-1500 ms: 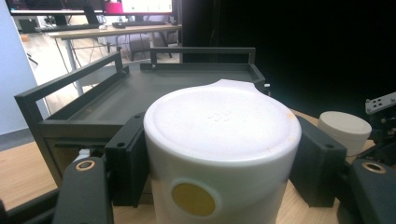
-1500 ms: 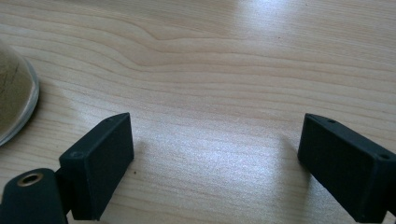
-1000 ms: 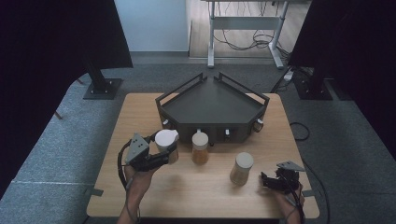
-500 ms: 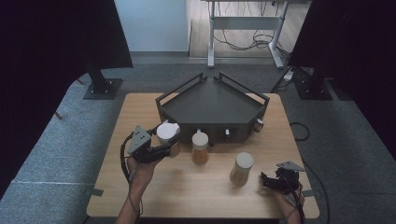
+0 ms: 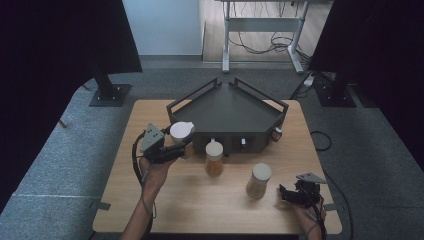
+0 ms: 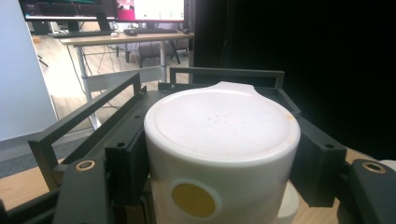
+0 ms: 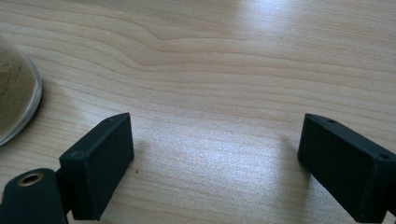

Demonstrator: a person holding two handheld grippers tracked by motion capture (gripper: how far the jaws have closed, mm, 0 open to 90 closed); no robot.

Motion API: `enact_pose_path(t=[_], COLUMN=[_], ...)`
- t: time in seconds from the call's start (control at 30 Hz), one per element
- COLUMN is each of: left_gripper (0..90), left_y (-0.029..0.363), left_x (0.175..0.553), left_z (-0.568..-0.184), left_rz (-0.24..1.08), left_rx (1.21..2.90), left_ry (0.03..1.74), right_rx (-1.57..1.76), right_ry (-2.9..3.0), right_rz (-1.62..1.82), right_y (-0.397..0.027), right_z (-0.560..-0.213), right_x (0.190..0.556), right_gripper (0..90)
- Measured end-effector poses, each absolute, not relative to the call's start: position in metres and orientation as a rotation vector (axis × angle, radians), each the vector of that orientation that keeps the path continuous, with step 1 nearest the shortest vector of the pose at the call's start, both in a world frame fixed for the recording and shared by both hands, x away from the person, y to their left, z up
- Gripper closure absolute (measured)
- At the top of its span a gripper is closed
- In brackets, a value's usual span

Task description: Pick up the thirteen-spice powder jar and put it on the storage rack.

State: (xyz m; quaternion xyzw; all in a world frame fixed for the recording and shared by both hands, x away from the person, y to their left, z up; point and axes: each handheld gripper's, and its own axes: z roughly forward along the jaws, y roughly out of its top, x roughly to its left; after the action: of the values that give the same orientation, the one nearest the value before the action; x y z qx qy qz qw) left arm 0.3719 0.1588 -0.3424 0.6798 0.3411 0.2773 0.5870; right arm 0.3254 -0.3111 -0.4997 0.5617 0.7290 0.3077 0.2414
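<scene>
My left gripper is shut on a white-lidded jar and holds it just off the front left corner of the dark railed tray. In the left gripper view the jar's white lid sits between both jaws, with the tray's rail behind it. A jar with orange contents stands in front of the tray. A jar with greenish contents stands to the right. My right gripper rests near the table's front right, open with nothing between its jaws. The greenish jar's base lies off to its left.
The wooden table has bare room in front of the jars. Dark stands and curtains flank it on the grey floor. A desk frame with cables stands far behind.
My left gripper has carried the white-lidded jar away from the person toward the tray's front left corner, rising slightly. The right gripper has not moved.
</scene>
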Motion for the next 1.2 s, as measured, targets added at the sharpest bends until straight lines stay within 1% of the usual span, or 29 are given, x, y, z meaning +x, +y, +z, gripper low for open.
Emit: enact_pose_path(t=[1.2], left_gripper=[30.8], left_y=[0.152], left_x=[0.416], left_z=[-0.324], left_rz=[0.648], left_rx=[1.538], left_ry=[0.844], right_rx=[1.533], right_ry=[1.999], right_rz=[0.840], right_y=[-0.311], right_z=[-0.500], right_x=[0.325], right_gripper=[9.9])
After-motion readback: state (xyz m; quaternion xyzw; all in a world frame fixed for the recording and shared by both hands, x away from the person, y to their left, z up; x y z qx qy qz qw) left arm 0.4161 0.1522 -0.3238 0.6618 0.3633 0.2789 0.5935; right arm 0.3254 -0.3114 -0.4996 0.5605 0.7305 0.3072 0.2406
